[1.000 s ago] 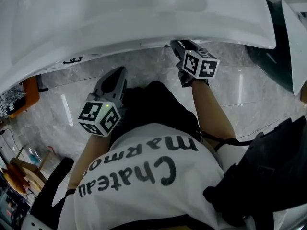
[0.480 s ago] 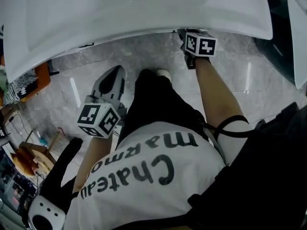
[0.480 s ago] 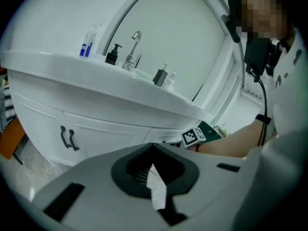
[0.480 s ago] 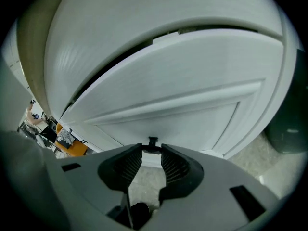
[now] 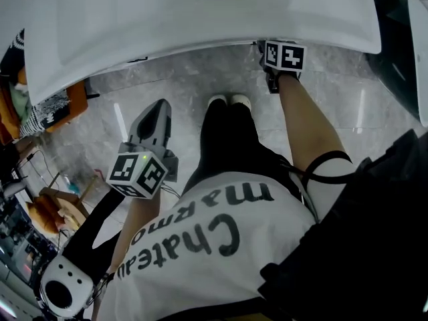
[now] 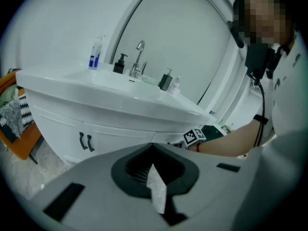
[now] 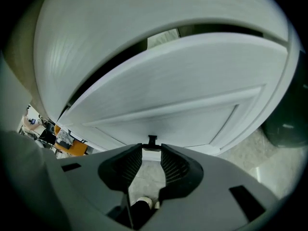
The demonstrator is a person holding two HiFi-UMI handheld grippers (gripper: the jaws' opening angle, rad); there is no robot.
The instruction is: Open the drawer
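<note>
Closing just now, the right gripper (image 7: 151, 149) pinches the one drawer handle (image 7: 152, 139); the left gripper (image 6: 153, 161) hangs closed and empty.

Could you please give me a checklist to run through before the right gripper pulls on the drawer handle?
1. Handle in the jaws: ok. The small black handle sits between the tips of the right gripper.
2. Grip: ok, it seems. The jaws have just been closing and their tips appear to press on the handle.
3. Other hand clear: ok. The left gripper is shut, empty, and away from the basin.
4. Room to pull: cannot tell. The person's shoes stand close under the basin.
5. Drawer free: cannot tell. A dark gap runs along the top edge of the drawer front.
</note>
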